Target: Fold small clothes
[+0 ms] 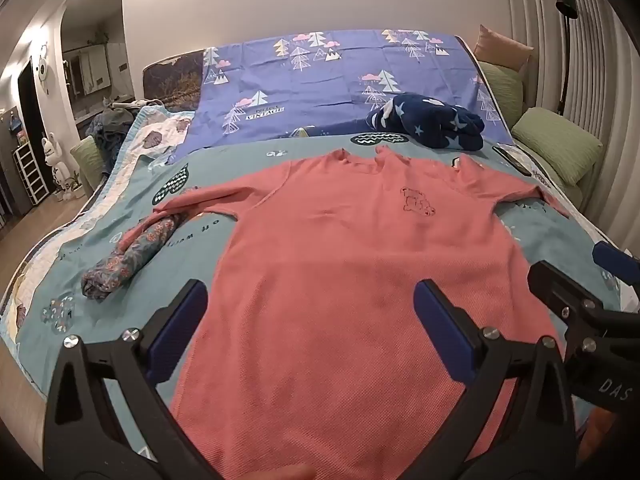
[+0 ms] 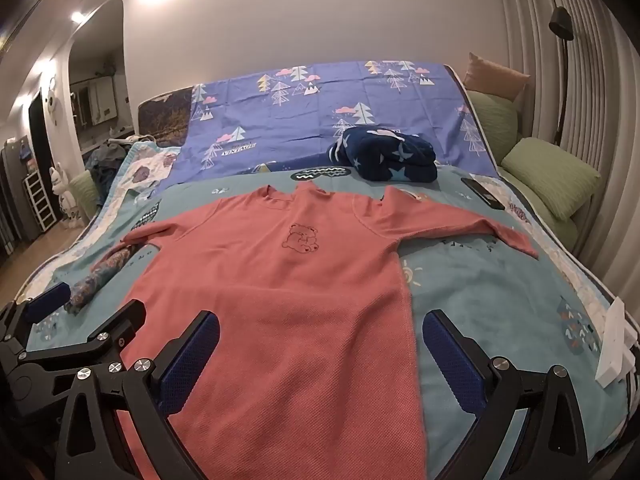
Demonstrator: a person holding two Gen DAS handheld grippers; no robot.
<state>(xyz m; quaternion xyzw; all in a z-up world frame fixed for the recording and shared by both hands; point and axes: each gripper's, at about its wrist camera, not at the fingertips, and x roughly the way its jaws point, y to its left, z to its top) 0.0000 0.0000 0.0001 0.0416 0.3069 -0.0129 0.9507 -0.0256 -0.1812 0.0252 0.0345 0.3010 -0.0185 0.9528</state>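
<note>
Shirt (image 1: 352,248), pink, lies flat on the bed (image 1: 120,240), front up, sleeves spread to either side, collar at the far end and hem at the near end. Its long axis runs straight away from both tongs. Left tongs (image 1: 312,320) hang over the shirt's near left part, jaws spread wide with nothing between them but the cloth below; one pad stands beyond the shirt's left edge, the other over its middle. Right tongs (image 2: 320,348) are just as wide and empty, set the same way about the shirt's right edge. Each sleeve lies far up the shirt from the tongs on its side, so the left hand is nearer the left sleeve and the right hand the right. Beside the left sleeve lies a floral bundle (image 1: 128,256); beyond the collar sits a navy starred blanket (image 1: 428,124).
</note>
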